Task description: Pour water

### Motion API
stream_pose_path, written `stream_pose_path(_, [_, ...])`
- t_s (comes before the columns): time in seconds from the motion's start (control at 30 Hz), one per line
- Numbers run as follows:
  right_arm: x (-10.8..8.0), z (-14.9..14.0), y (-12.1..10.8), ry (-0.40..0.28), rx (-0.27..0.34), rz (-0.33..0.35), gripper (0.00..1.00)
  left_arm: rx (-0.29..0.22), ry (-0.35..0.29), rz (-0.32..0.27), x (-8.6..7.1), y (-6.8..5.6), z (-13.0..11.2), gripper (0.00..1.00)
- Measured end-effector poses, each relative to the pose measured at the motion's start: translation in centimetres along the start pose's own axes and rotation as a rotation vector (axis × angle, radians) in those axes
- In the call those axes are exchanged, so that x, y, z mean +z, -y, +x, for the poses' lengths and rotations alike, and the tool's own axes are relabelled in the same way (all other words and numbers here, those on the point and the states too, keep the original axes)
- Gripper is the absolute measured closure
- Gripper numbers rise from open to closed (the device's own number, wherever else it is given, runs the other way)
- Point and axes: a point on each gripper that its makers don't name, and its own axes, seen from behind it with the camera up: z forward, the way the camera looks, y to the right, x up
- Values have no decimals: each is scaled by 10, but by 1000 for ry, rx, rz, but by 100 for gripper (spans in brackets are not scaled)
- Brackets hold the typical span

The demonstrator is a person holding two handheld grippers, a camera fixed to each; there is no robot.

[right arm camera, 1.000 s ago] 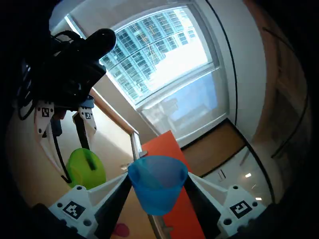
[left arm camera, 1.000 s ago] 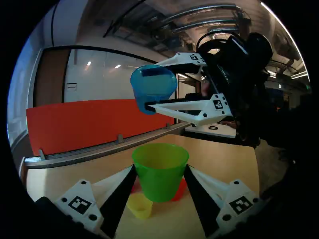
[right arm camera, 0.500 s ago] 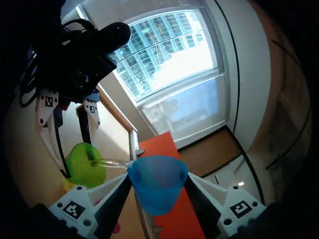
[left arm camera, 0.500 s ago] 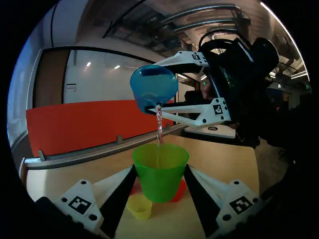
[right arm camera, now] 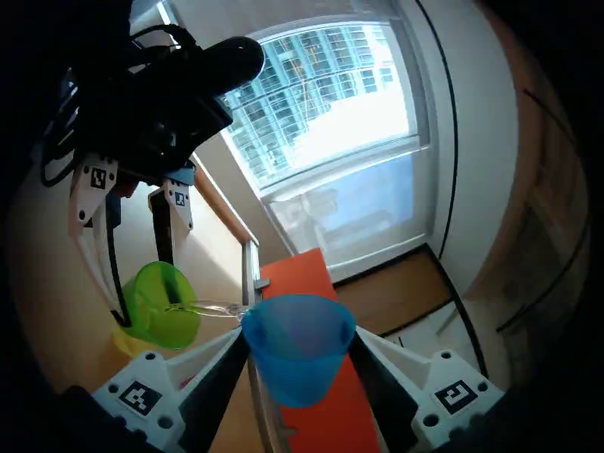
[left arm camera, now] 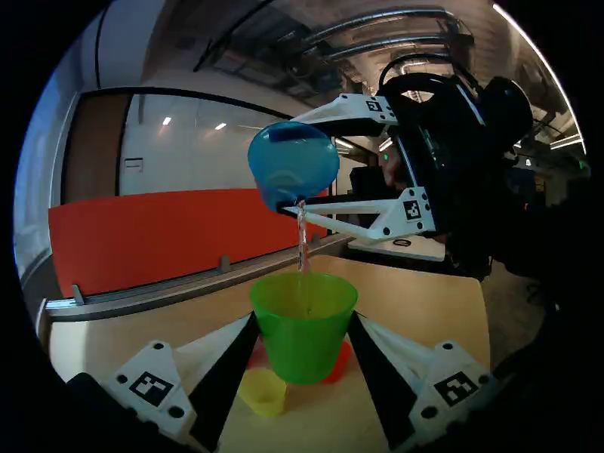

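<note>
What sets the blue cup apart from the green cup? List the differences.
The blue cup is tipped and held higher; the green cup is upright below it. Water runs out of the blue cup into the green cup. The right gripper holds the blue cup, the left gripper the green cup. Shared: both are tapered, handleless cups.

White fingers point(left arm camera: 423, 364), black pads point(left arm camera: 225, 371) — left gripper point(left arm camera: 303, 317), right gripper point(right arm camera: 300, 336); square markers point(left arm camera: 151, 387); black cabled housing point(left arm camera: 460, 143).

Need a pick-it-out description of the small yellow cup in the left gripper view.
Start at the wooden table and find the green cup held in the left tool. Just below it, left of centre, the yellow cup stands on the table. Unlike the green cup and the blue cup, it is yellow and no tool holds it.
</note>
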Motion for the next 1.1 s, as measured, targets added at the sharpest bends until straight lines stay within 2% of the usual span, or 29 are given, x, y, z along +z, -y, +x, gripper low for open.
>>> stream_pose_path(1.1, [-1,6,-11,-20,-109,-18,10,11,-5,-1,0,-5,4,17])
